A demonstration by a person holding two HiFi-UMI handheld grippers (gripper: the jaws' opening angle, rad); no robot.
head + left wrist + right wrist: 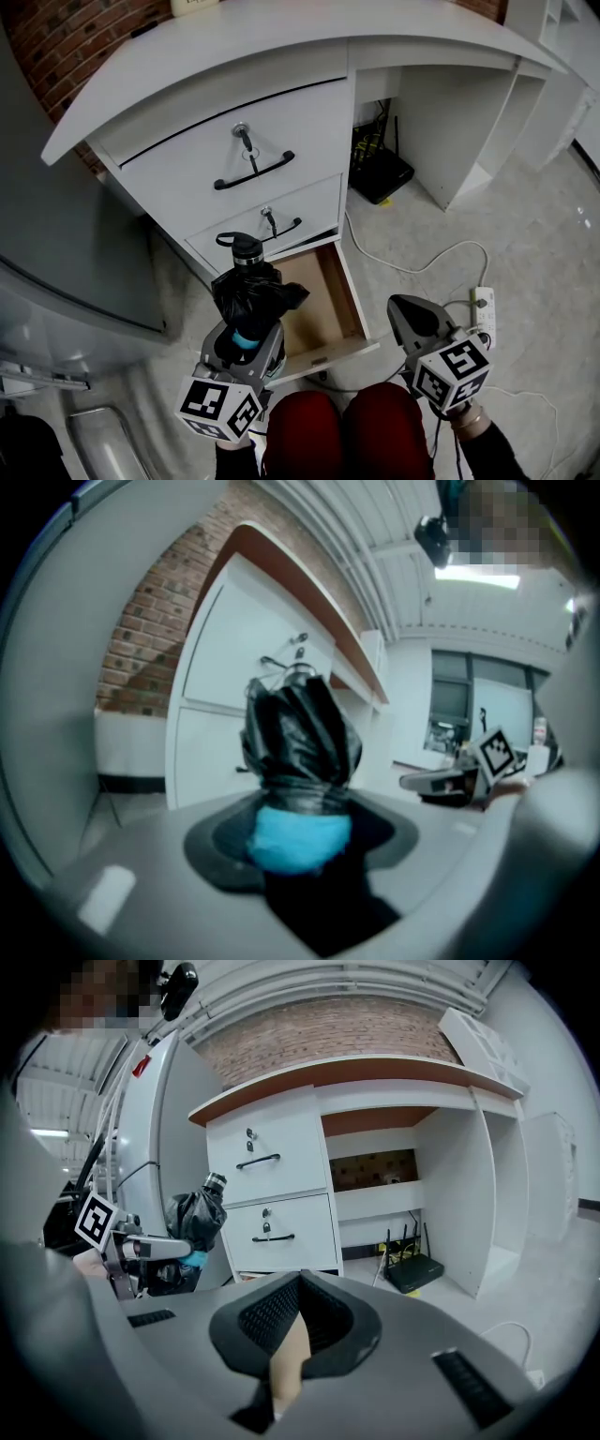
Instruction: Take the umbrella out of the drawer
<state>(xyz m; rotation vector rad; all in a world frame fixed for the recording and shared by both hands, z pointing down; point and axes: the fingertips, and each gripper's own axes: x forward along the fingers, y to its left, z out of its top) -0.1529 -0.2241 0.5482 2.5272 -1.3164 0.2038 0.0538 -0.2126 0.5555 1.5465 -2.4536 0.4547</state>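
Observation:
A folded black umbrella (251, 291) with a round black cap stands upright in my left gripper (246, 339), above the left side of the open bottom drawer (330, 354). In the left gripper view the jaws are shut on the umbrella (300, 733) at its blue band, and the left gripper (300, 834) points at the white drawer fronts. The drawer's wooden inside looks bare. My right gripper (417, 319) hovers right of the drawer with its jaws together and nothing in them. The right gripper view shows its own tips (300, 1279) meeting, and the umbrella (195, 1218) off to the left.
Two shut drawers (253, 155) with black handles and keys sit above the open one. A black router (380, 173) lies under the desk. A white power strip (484, 314) and cables lie on the floor at right. Red-clad knees (347, 431) are below the drawer.

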